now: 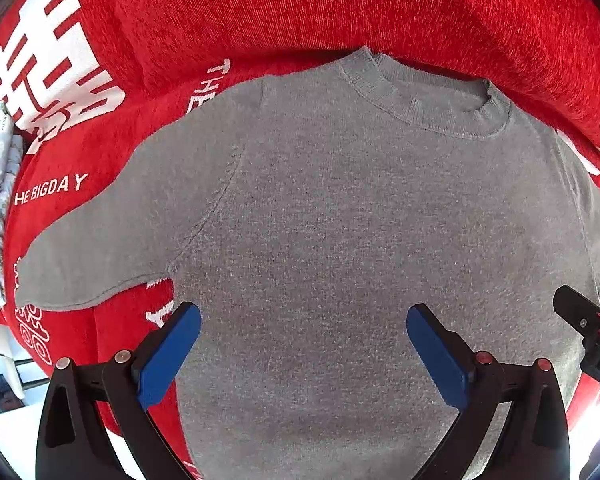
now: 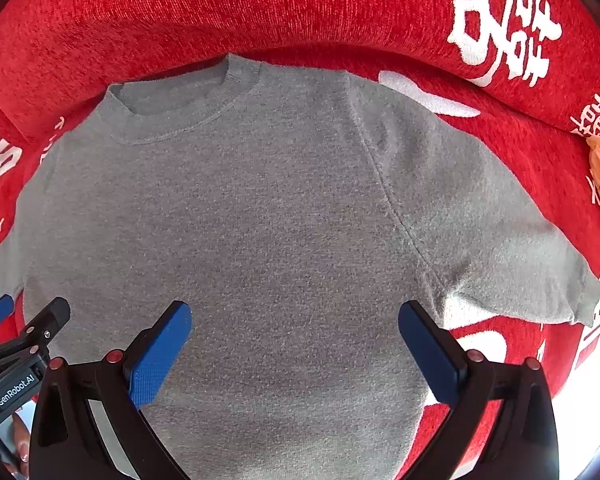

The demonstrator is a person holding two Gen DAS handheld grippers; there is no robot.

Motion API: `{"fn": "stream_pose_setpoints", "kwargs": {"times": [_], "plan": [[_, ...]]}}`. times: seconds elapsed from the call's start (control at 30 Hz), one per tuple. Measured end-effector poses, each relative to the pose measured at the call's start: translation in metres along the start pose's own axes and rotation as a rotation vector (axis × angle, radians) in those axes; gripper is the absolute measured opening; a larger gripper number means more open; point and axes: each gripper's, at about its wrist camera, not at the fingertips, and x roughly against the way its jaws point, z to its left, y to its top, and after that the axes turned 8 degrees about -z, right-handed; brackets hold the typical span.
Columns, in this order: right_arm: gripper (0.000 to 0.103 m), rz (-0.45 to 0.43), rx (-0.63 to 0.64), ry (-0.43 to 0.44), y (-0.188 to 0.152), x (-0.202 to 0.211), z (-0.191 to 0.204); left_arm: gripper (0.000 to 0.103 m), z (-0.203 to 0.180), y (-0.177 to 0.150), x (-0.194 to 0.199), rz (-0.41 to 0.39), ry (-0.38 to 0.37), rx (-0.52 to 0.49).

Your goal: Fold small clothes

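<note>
Grey sweater on red blanket.

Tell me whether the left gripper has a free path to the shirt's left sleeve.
Probably yes. The left gripper is open over the grey shirt, and the left sleeve lies flat on the red cloth with nothing on it. The right gripper is on the other side.

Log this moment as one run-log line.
stage: pre-fold | gray T-shirt: flat on red cloth, sleeves spread | left tool: open, empty | right tool: open, empty
</note>
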Motion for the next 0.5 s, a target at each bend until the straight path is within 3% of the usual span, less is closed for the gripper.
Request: {"fn": "stream_pose_setpoints", "kwargs": {"times": [0.5], "plan": [[0.103, 0.004, 0.011, 0.008, 0.0018, 0.0056, -0.0069, 0.103, 0.0003, -0.0028, 0.0039, -0.007, 0.022, 0.016]]}}
